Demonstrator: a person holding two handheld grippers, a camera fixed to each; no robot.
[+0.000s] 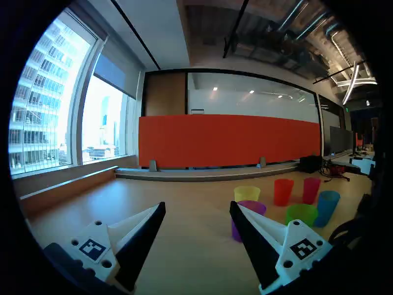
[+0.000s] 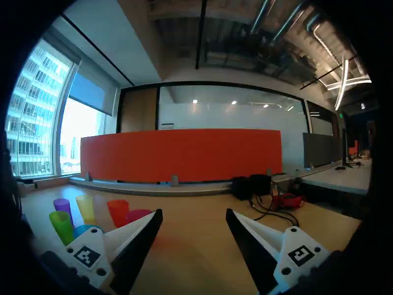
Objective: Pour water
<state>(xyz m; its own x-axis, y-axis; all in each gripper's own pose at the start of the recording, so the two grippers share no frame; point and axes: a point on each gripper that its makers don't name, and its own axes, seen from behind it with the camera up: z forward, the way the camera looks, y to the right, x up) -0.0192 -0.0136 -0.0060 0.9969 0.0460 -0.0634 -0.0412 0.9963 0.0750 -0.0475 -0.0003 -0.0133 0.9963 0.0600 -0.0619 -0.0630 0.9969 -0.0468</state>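
Standing clustered on table [image 1: 196,231], six translucent coloured cups [image 1: 283,191], left claw [image 1: 197,203], right claw [image 2: 194,211] both spread empty.

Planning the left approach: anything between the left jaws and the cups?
Nothing visible does. Bare table lies between the open left gripper and the purple cup, seemingly the nearest one.

**Cups Tucked Behind Fingers**

Left gripper view, 5 o'clock: a finger [image 1: 255,241] covers the base of the purple cup [image 1: 256,206]. Right gripper view, 8 o'clock: a finger [image 2: 130,246] hides most of the blue cup [image 2: 86,229] and pink cup [image 2: 138,214].
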